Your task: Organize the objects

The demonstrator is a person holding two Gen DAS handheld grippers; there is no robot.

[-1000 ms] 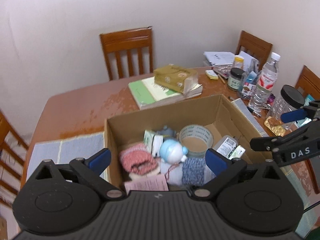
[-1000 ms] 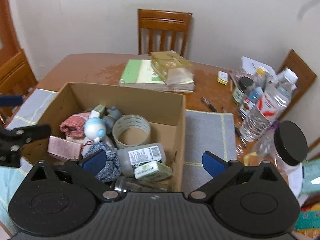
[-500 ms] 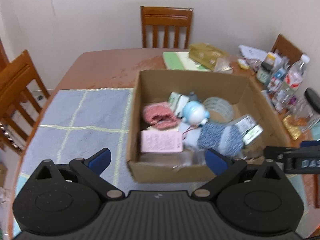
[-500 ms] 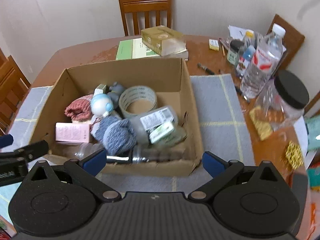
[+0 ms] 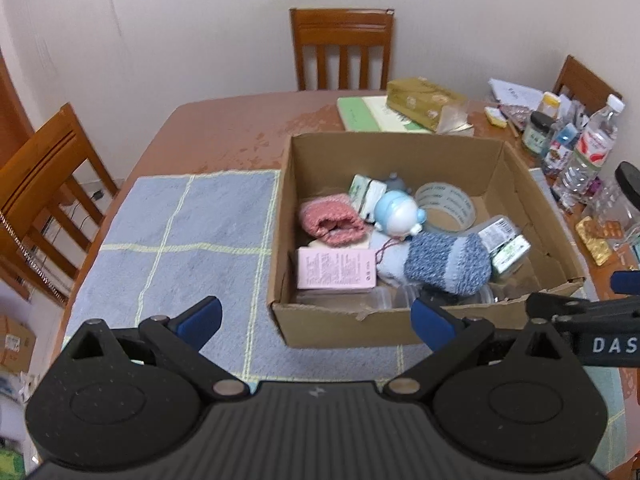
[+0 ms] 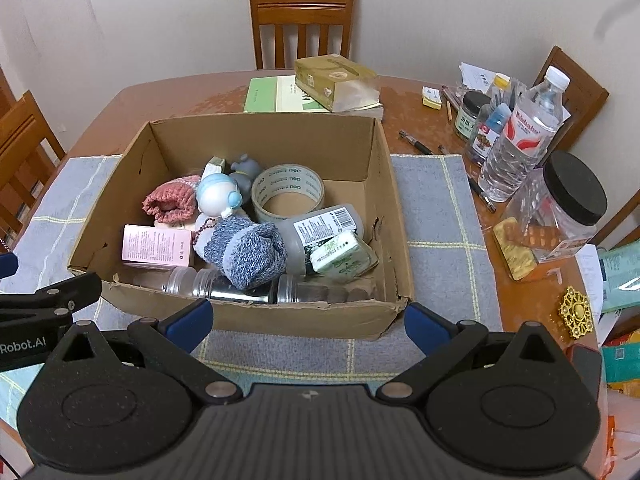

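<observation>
Over the last second both cameras have pulled back and up from the cardboard box (image 5: 400, 324), so it now sits whole in the centre-right of the left wrist view and in the middle of the right wrist view. The left gripper (image 5: 316, 318) and right gripper (image 6: 308, 320) both hang spread wide and empty at the bottom of their frames. The blue sock (image 6: 248, 250), pink box (image 6: 156, 245), tape roll (image 6: 287, 192) and the rest lie piled inside; that fits either sorting just finished or 2 hands drawing back to choose an item.

Brown cardboard box (image 6: 256, 320) on a grey-blue mat (image 5: 192, 232) with pale yellow grid lines.
</observation>
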